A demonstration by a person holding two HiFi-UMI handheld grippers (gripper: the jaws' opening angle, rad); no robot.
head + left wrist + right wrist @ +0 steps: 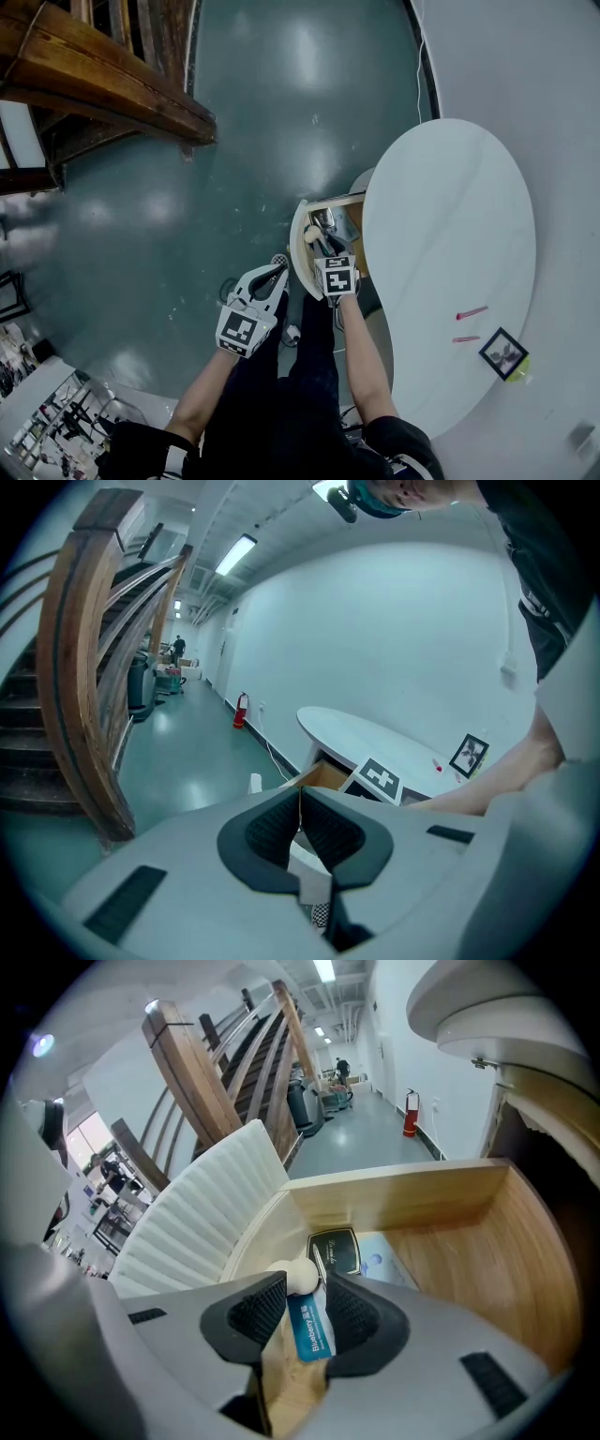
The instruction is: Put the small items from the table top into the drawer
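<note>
The drawer (298, 234) stands pulled out from the left side of the white oval table (450, 216). My right gripper (323, 246) hangs over it, pointing steeply down. In the right gripper view the right gripper (307, 1284) is open. A blue-labelled packet (309, 1327) lies between its jaws, with a gap on its left side. A cream ball (298, 1274), a black card (335, 1251) and a pale blue packet (380, 1262) lie on the wooden drawer floor (441, 1251). My left gripper (278, 272) (300, 794) is shut and empty over the floor. Two pink items (472, 312) and a black picture frame (503, 352) remain on the table.
A wooden staircase (103, 75) rises at the left, over the green floor (281, 112). The drawer's white ribbed front (206, 1213) curves at its outer end. A cable (420, 66) runs along the wall behind the table. A red fire extinguisher (240, 710) stands by the far wall.
</note>
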